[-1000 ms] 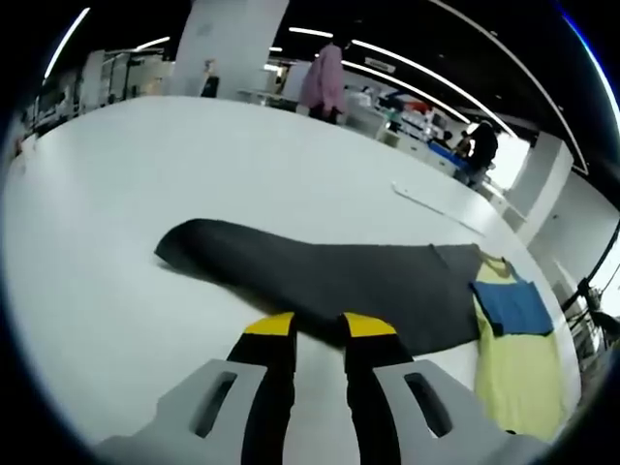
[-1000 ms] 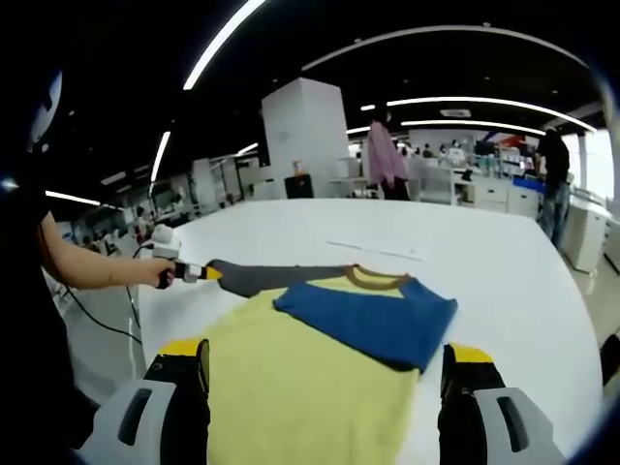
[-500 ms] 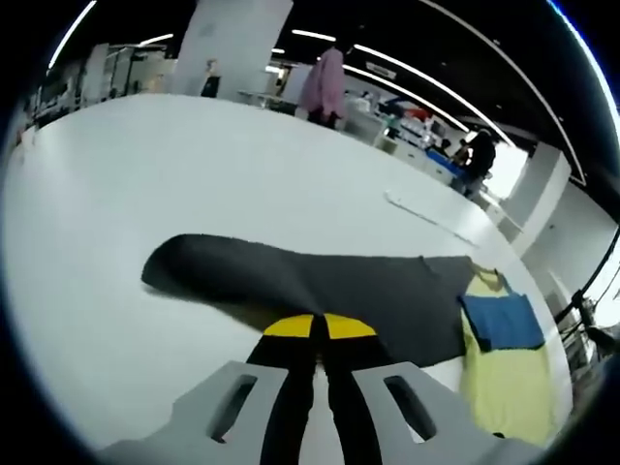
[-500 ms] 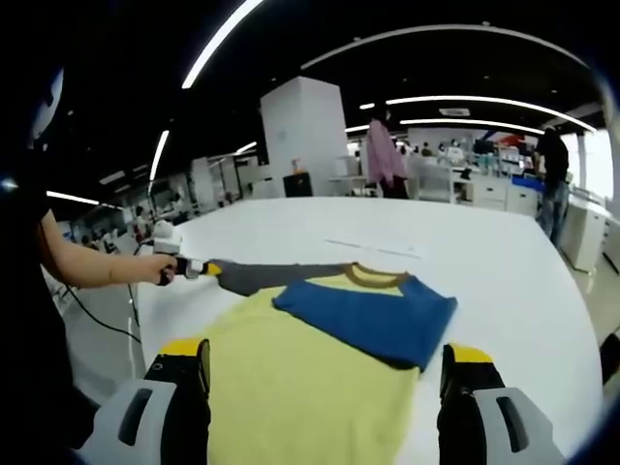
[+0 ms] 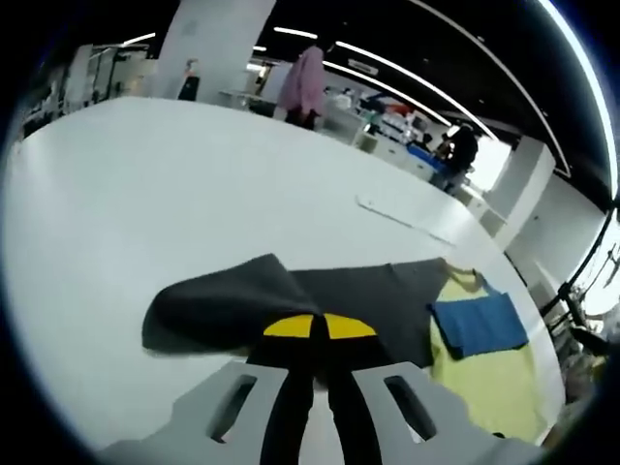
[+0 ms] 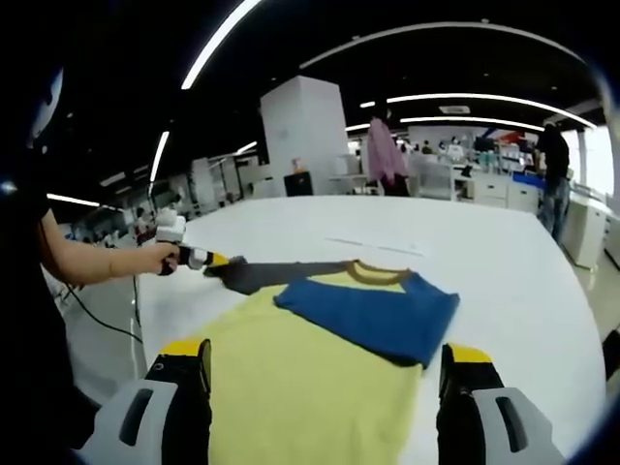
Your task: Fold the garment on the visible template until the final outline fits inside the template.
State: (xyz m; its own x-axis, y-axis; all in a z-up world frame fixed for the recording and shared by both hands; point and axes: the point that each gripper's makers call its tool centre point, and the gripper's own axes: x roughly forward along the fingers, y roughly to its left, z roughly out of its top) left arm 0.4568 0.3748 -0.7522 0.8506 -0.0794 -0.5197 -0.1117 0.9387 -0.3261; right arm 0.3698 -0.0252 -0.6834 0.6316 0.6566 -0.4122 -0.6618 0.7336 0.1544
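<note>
- Up front, the left gripper [image 5: 318,327] had its jaws pinched together on the dark grey sleeve [image 5: 232,300] of the garment [image 6: 320,373], the cloth bunched just past its tips.
- Meanwhile, the right gripper [image 6: 327,363] stood wide apart, holding nothing, above the yellow body; the folded blue sleeve [image 6: 373,315] lay just ahead on the white table [image 6: 504,262].

Matt cloth garment [image 6: 320,378] with a grey sleeve [image 5: 291,305] lies on a smooth white table [image 5: 145,194].

Bright, even light from ceiling strips [image 6: 232,34]; the white table [image 5: 145,194] shows mild glare. Strong fisheye bending at edges; background figures soft.
</note>
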